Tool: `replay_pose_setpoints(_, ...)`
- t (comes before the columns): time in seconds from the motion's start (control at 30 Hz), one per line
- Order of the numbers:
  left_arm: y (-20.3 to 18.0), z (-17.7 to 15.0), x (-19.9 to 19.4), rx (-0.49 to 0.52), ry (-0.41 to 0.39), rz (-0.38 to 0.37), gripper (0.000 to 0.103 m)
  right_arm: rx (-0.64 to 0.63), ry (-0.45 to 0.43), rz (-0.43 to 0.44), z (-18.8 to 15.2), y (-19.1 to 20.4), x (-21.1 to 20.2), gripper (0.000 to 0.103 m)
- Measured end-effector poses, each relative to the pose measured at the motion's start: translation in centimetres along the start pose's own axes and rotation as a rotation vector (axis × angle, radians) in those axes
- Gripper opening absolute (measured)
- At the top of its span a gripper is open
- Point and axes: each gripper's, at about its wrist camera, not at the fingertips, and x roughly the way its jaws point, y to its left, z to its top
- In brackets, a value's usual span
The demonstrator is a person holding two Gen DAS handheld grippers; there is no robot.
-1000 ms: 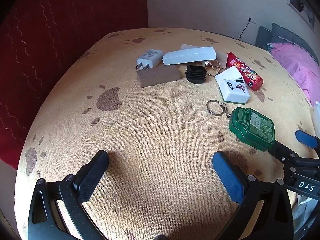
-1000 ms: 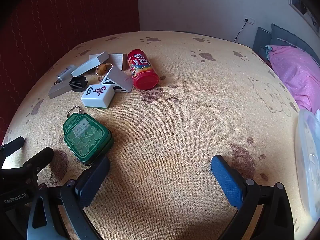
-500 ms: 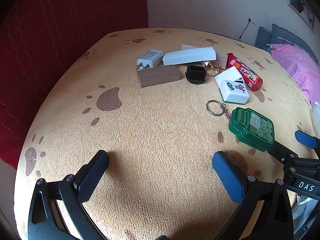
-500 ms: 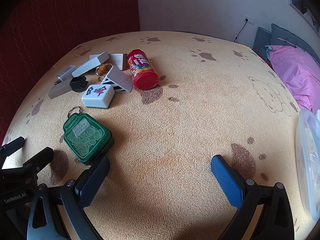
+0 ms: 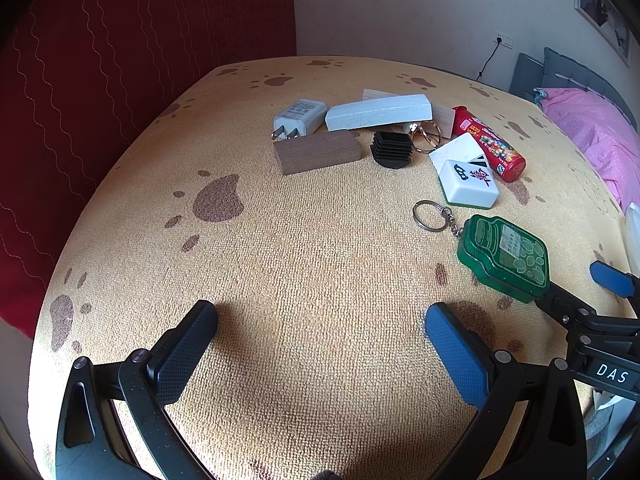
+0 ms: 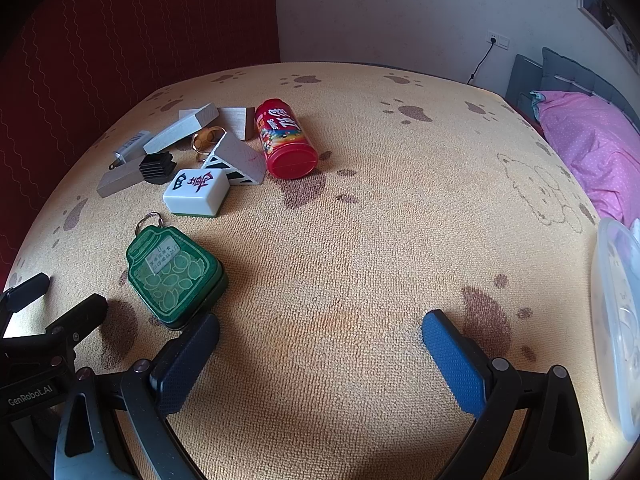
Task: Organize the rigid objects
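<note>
A cluster of rigid objects lies on the yellow paw-print cloth (image 5: 320, 248): a green jar-shaped keychain (image 5: 505, 257) (image 6: 174, 274), a white mahjong tile (image 5: 469, 182) (image 6: 197, 191), a red candy tube (image 5: 489, 143) (image 6: 285, 139), a brown wooden block (image 5: 317, 153), a pale long block (image 5: 378, 112), a white charger plug (image 5: 298, 119), a black ribbed cap (image 5: 392, 149) and a gold ring (image 5: 426, 135). My left gripper (image 5: 320, 344) is open and empty, near the front. My right gripper (image 6: 320, 344) is open and empty; its left finger sits just in front of the green keychain.
A clear plastic container (image 6: 618, 320) stands at the right edge. A red curtain (image 5: 120, 80) hangs at the left. A pink bedcover (image 6: 592, 152) lies at the back right. A white striped wedge (image 6: 238, 160) lies beside the tile.
</note>
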Motion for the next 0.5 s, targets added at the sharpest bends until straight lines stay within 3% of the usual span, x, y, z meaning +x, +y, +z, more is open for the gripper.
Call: replay_pose_setpoints(0.5,0.01,0.14,0.00,0.000,0.027,0.000,0.103,-0.013,0.013,0.004,0.24,-0.26,-0.03,0.103)
